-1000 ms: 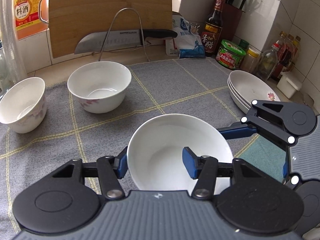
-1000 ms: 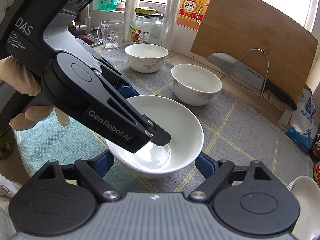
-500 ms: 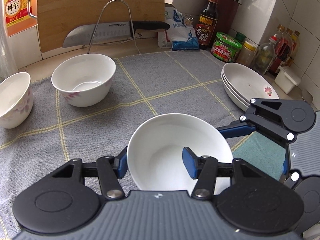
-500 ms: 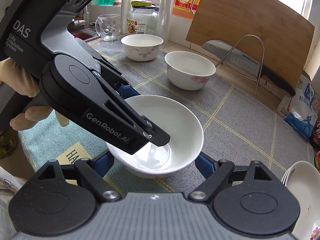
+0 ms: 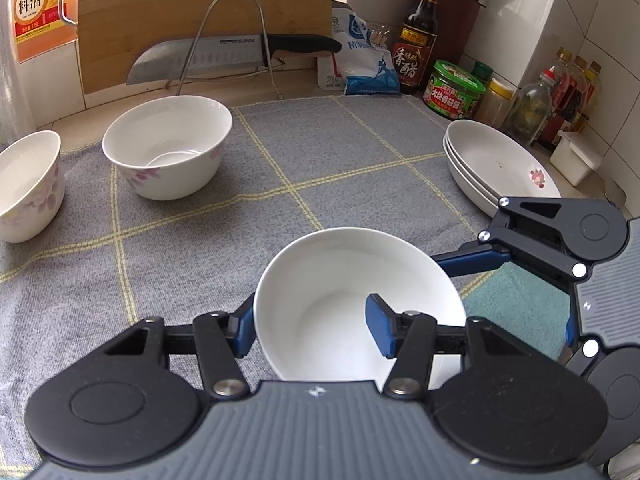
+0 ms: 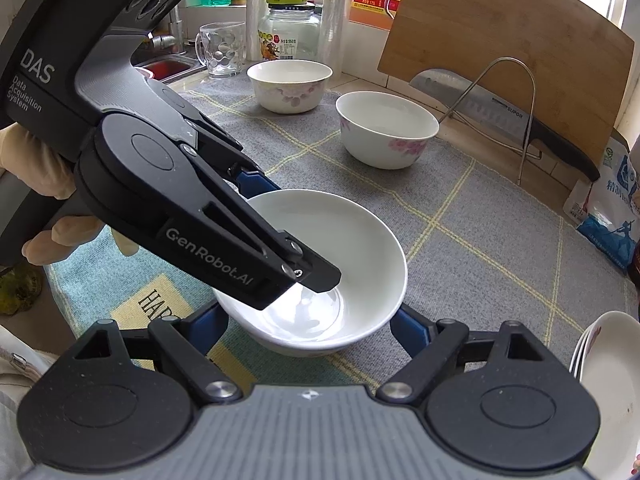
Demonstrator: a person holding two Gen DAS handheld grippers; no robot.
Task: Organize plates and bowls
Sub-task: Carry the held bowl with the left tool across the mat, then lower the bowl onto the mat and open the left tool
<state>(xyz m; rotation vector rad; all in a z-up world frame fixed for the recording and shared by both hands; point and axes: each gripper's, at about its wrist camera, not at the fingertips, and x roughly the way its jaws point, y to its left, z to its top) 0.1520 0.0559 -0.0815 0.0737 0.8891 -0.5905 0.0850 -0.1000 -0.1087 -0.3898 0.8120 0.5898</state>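
My left gripper (image 5: pixel 310 330) is shut on the rim of a plain white bowl (image 5: pixel 344 300), one finger inside, one outside. It also shows in the right wrist view (image 6: pixel 344 240), held above the mat. My right gripper (image 6: pixel 308 332) is open, its blue fingers on either side of the bowl's base, apart from it. Two flowered white bowls (image 5: pixel 168 144) (image 5: pixel 28 184) stand on the grey mat (image 5: pixel 320 140) at the far left. A stack of white plates (image 5: pixel 492 164) sits at the mat's right edge.
A cutting board (image 5: pixel 200 12) and a knife (image 5: pixel 224 56) on a wire rack (image 5: pixel 232 40) stand behind the mat. Sauce bottles (image 5: pixel 420 36) and jars (image 5: pixel 456 88) line the right wall. A glass mug (image 6: pixel 222 50) and jar (image 6: pixel 288 28) stand near the sink.
Both grippers and the held bowl have shifted over the mat; the flowered bowls now appear farther right in the left wrist view than half a second ago. The grips are unchanged.
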